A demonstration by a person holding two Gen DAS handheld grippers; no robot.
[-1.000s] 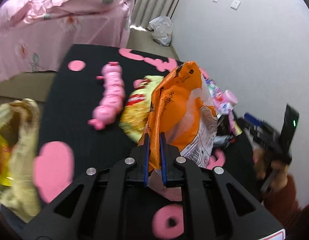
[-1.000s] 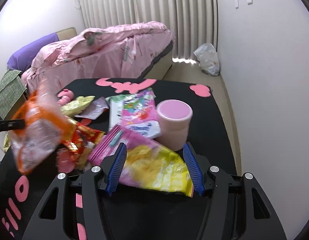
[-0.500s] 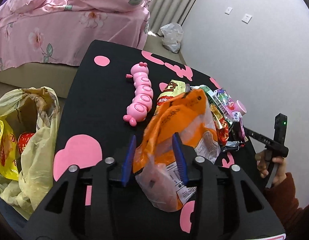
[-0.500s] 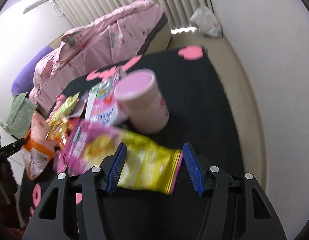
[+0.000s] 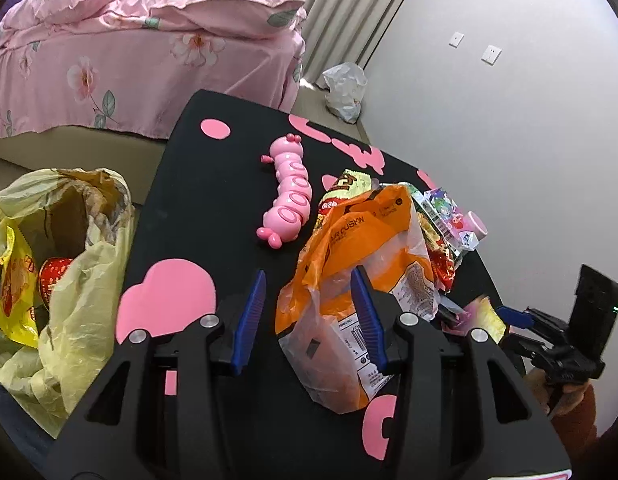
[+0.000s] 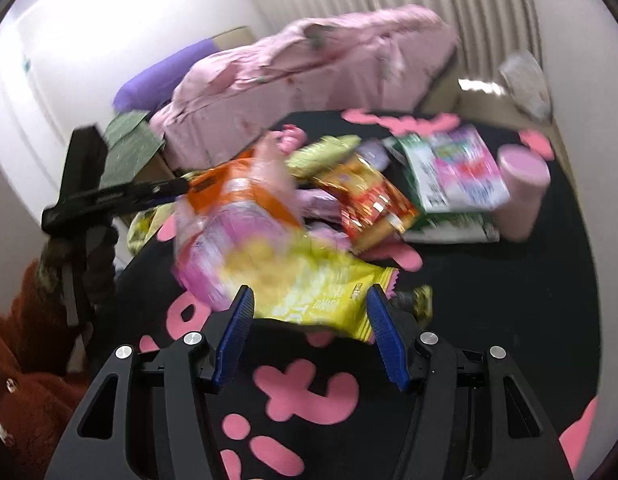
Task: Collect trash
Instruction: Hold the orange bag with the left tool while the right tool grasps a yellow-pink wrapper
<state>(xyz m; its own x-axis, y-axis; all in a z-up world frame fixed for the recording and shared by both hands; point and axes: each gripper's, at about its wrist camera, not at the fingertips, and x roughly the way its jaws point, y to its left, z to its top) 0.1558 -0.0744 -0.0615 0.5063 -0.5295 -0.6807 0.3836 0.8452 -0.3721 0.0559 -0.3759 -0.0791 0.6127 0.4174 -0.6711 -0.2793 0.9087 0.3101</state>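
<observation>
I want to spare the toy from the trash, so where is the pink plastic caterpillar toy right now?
In the left wrist view the pink plastic caterpillar toy lies on the black table, just left of the snack wrapper pile.

Motion blur smears the yellow snack packet (image 6: 309,292).

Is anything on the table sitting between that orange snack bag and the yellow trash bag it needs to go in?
Nothing visible does. The orange snack bag lies between the opening left tongs; only bare black table separates it from the yellow trash bag off the table's edge.

Pink caterpillar toy (image 5: 288,192), pink bed (image 5: 149,56)
</observation>
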